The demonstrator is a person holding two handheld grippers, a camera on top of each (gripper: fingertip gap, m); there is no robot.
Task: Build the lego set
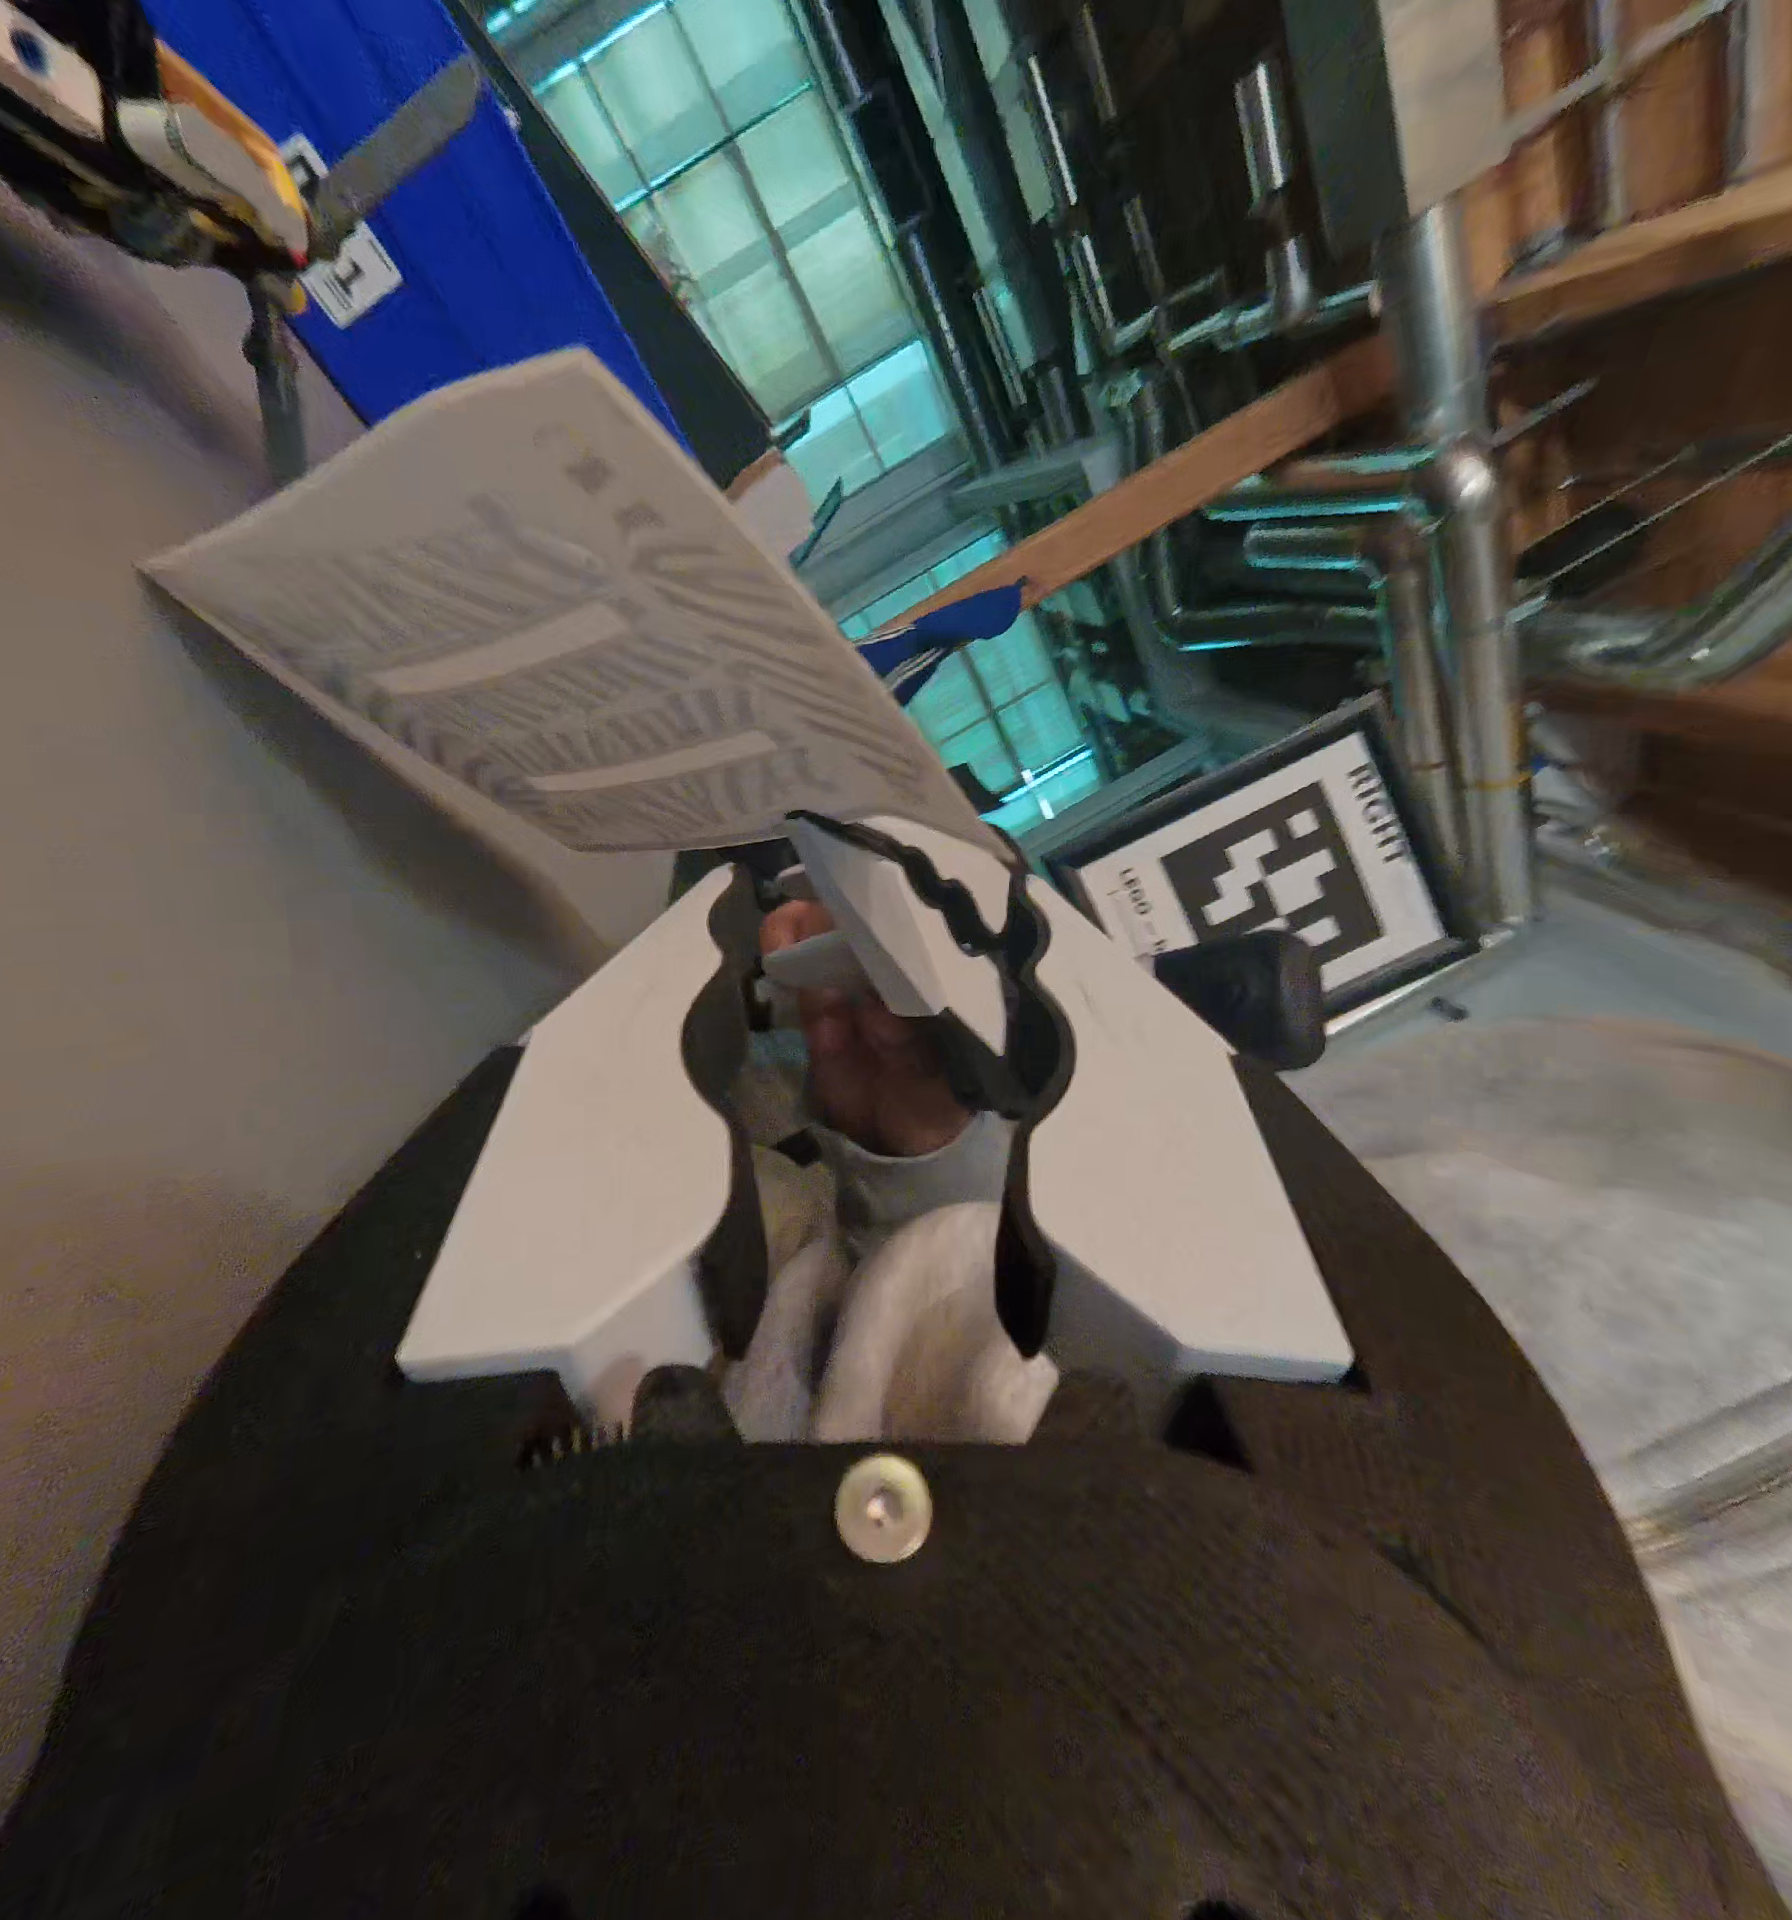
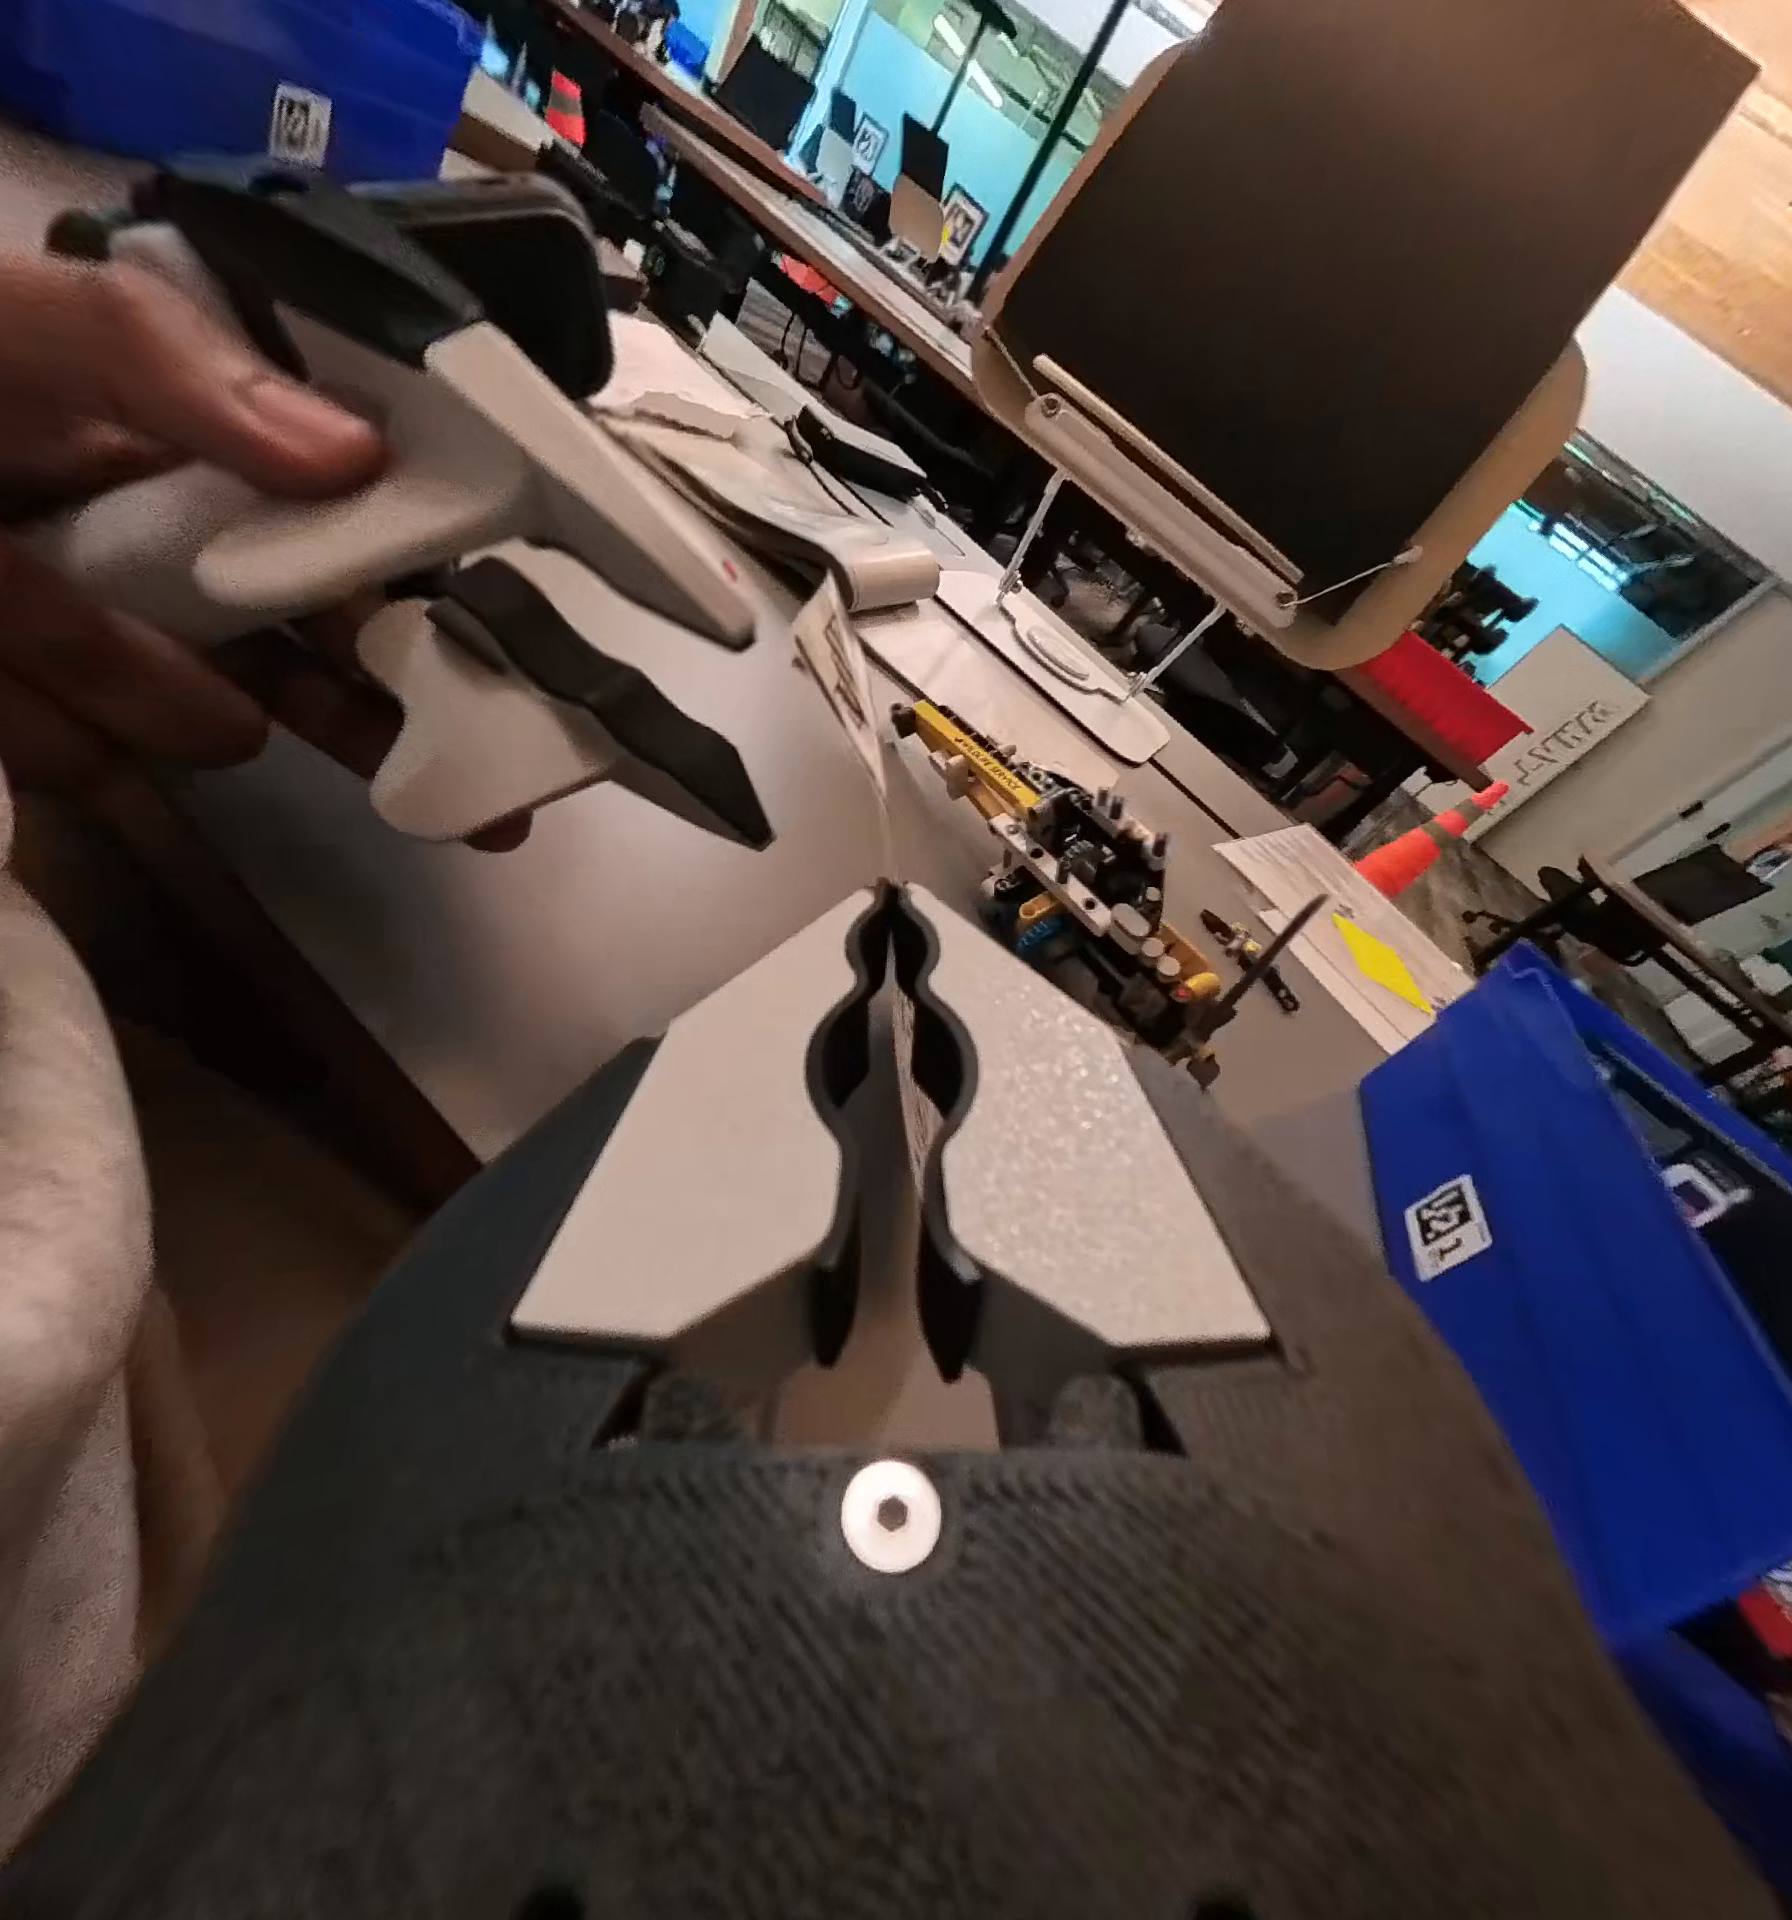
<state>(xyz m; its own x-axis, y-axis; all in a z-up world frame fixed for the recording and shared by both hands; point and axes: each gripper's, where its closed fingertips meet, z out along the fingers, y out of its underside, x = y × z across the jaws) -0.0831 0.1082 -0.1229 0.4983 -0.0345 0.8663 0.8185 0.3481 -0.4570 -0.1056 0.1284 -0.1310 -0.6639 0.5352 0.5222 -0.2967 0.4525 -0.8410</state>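
Observation:
A pale printed sheet [image 1: 559,644] is pinched at its lower edge by my right gripper, whose white fingers [image 1: 871,925] show between my left gripper's fingers. My left gripper [image 1: 876,894] is open and empty, its tips on either side of the right gripper's tips, close under the sheet. In the right wrist view my right gripper [image 2: 887,894] is shut on the sheet [image 2: 845,675], seen edge-on. The left gripper [image 2: 757,732] is open, up and to the left, held by a hand [image 2: 144,395]. The partly built yellow, black and white lego model [image 2: 1079,883] stands on the grey table [image 2: 663,935]; it also shows in the left wrist view [image 1: 206,177].
A blue bin [image 2: 1598,1299] stands at the right by the table edge, another blue bin [image 2: 196,73] at the far left. A dark panel on a stand [image 2: 1339,260] hangs over the back. Papers [image 2: 1318,914] lie right of the model. A framed marker board [image 1: 1266,862] leans nearby.

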